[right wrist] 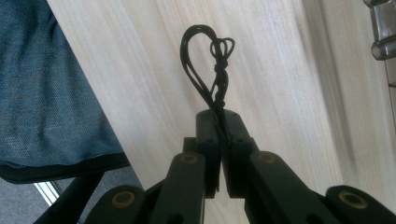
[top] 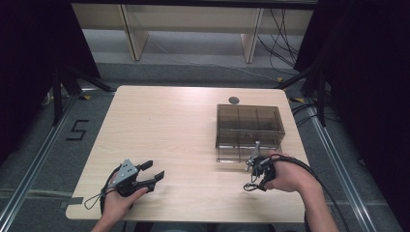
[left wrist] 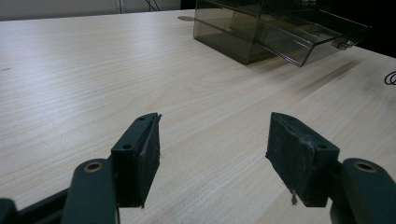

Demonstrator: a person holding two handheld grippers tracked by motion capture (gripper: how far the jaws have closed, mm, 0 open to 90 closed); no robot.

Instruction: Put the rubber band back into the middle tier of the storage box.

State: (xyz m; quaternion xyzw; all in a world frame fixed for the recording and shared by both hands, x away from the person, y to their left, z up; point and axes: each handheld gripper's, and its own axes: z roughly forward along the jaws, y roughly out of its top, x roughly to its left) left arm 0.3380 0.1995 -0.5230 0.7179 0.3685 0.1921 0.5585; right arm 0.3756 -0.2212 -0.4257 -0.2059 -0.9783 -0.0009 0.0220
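Observation:
My left gripper [top: 151,172] rests on the near left part of the wooden table [top: 169,125], held by a hand, open with nothing between its pads [left wrist: 140,154]. In front of the smoky see-through drawer box [top: 250,123], my right gripper [top: 253,181] is held in the other hand and points back toward the table's near edge. Its jaws are shut [right wrist: 223,114], and a thin knotted loop of black cord [right wrist: 205,60] is pinched between them and sticks out past the tips. The box's lower drawer [left wrist: 303,44] stands partly pulled out.
A small dark round grommet [top: 234,100] sits in the tabletop behind the box. Blue fabric of the person's clothing [right wrist: 46,88] lies beyond the table's near edge. A shiny metal part [right wrist: 384,28] shows at the top right of the right gripper view.

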